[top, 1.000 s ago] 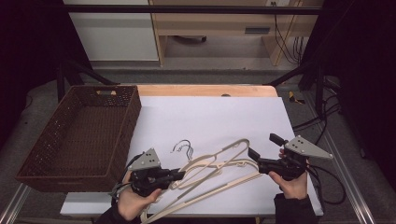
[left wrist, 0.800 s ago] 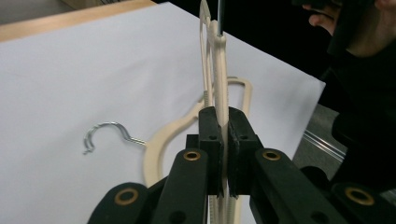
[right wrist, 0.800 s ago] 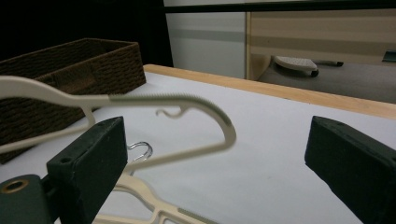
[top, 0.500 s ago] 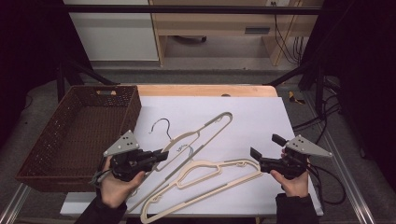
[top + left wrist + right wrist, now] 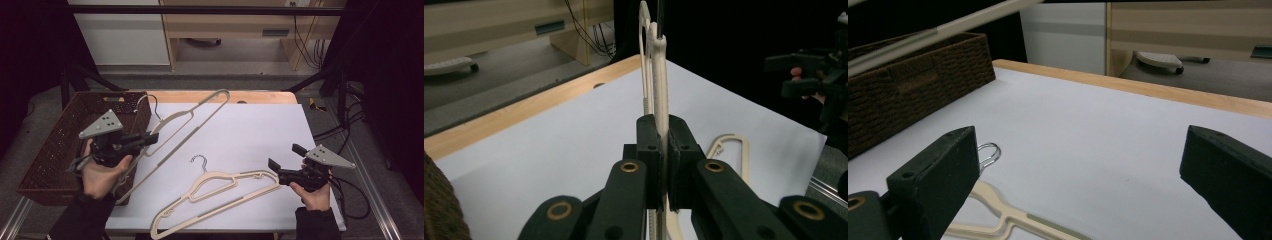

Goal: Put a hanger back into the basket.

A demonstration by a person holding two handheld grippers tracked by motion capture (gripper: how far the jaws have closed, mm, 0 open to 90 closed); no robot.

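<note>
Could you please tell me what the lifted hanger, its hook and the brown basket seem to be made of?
The lifted hanger looks like matte cream plastic, moulded thin and flat. Its hook seems to be dark metal wire, thin and curved. The basket appears woven, wicker or similar, from its ribbed brown weave.

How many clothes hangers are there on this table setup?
2. One hanger is gripped in the left gripper, raised beside the wicker basket. The other hanger lies flat on the white table, near the right gripper.

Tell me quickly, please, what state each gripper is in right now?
Left gripper: closed on a cream plastic clothes hanger, lifted off the table.
Right gripper: open, holding nothing.
</note>
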